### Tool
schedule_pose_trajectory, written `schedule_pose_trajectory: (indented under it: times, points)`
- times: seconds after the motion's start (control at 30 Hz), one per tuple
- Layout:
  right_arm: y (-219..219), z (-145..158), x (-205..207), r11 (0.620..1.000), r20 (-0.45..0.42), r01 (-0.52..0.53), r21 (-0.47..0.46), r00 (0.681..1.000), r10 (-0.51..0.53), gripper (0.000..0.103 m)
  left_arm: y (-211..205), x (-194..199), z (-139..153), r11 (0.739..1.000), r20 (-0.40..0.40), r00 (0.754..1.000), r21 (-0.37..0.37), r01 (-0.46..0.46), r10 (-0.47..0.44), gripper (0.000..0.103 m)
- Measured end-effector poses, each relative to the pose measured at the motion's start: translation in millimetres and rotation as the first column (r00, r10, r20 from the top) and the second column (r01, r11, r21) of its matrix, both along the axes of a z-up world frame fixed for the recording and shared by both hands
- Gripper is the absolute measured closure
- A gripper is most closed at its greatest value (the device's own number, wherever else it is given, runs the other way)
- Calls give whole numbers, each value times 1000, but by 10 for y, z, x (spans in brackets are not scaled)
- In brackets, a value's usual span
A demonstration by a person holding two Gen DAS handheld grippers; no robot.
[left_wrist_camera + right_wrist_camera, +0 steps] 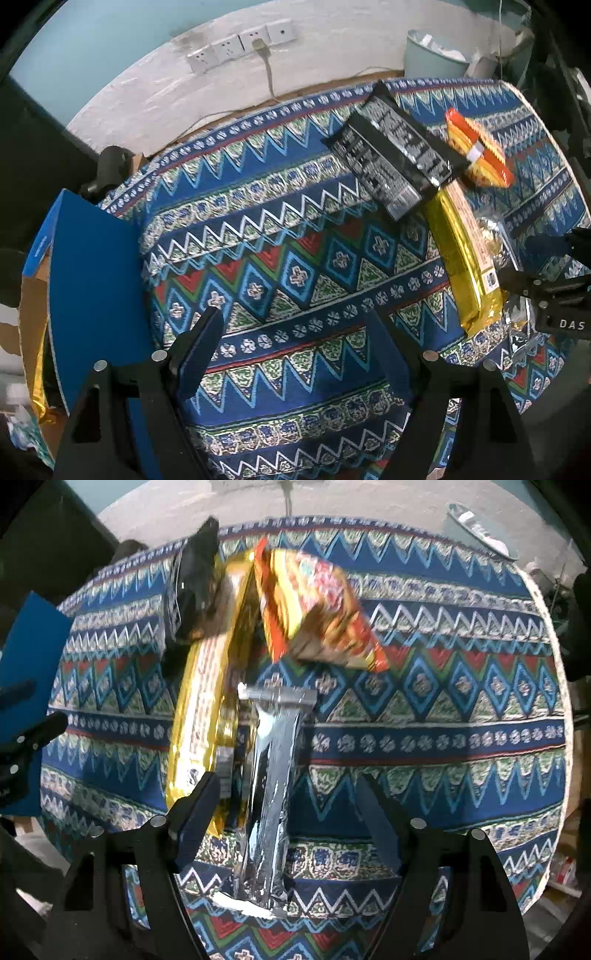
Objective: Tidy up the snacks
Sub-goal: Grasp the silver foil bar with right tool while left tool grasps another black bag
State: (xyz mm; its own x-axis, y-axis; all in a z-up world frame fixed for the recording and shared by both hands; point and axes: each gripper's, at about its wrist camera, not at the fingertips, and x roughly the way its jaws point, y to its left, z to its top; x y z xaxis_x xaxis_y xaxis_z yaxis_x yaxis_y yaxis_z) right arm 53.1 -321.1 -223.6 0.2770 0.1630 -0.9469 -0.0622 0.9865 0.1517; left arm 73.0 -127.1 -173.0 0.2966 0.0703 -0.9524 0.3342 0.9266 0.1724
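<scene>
Crinkly silver foil packet (267, 794) on zigzag-woven cloth (424, 746)

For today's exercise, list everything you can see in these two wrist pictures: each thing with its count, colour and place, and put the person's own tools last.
Black packet: one, black with white print, far part of the cloth, its end over the gold packet.
Gold packet: one, gold, lying lengthwise near the middle.
Orange packet: one, orange and red, far side, right of the gold one.
Silver packet: one, silver, lying between the right gripper's fingers.
Patterned cloth: one, blue with zigzags, covering the table.
Blue box: one, blue, at the table's left edge.
Wall sockets: a white row on the wall.
Bin: one, pale, on the floor behind.
Left gripper: black, open over bare cloth.
Right gripper: black, open.
</scene>
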Motion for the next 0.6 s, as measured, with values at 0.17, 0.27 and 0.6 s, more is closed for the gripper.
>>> schedule_pose_trajectory:
  times: [0.17,0.27,0.6]
  points:
    - [9,-143,-27,999,-19,-35,-40,999,34,66,-35,-14,-90,1000,-13,1000,21,12,-11,21]
    - [-43,-153,-32,997,-22,-24,-73,1000,22,75,-35,-13,-119,1000,-21,1000,23,8,-7,21]
    - [-54,-141,30,993,-1,-46,-109,999,47,74,-58,93,-113,1000,-34,999,-23,-18,17,21]
